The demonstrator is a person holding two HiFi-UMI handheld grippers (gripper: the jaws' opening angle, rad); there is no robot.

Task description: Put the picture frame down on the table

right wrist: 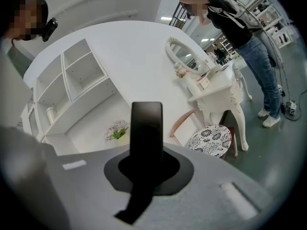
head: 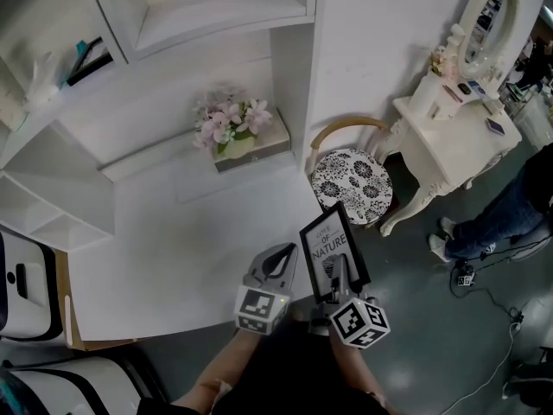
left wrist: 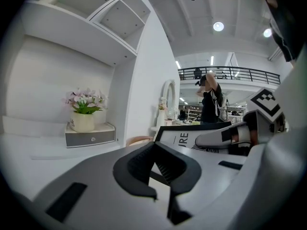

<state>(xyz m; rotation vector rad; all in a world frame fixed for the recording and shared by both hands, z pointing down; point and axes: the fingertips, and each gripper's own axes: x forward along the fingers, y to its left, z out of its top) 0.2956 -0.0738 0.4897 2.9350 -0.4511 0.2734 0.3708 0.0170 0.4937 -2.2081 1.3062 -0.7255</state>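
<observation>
Right gripper (head: 340, 272) is clenched on the frame (head: 329, 242), and its own view shows the black edge running straight up between the jaws, so that's a firm pinch on the lower rim. The frame is in the air, print facing up toward the head camera, tilted, and it seems to hang just off the near right corner of the table (head: 173, 232) rather than over it. Left gripper (head: 278, 263) sits just beside it with its jaws closed together on nothing, tips over the table's edge. The job now, as I read it, is to carry the frame left and forward until it's well over the white top, lower it with the bottom edge level, and only let go once it rests there. Release too near that corner and it could tip off toward the chair (head: 352, 184). The empty left gripper could steady the top rim if the frame wobbles. The tabletop looks bare and flat on the near side, so there's plenty of landing room. At the back stand the flowers (head: 229, 121) on a grey box (head: 259, 150), well apart from the frame, with white shelves (head: 199, 7) above. Off to the right are a dressing table (head: 454, 132) with an oval mirror (head: 488, 20), and a person (head: 501, 214) standing on the grey floor (head: 432, 318).
</observation>
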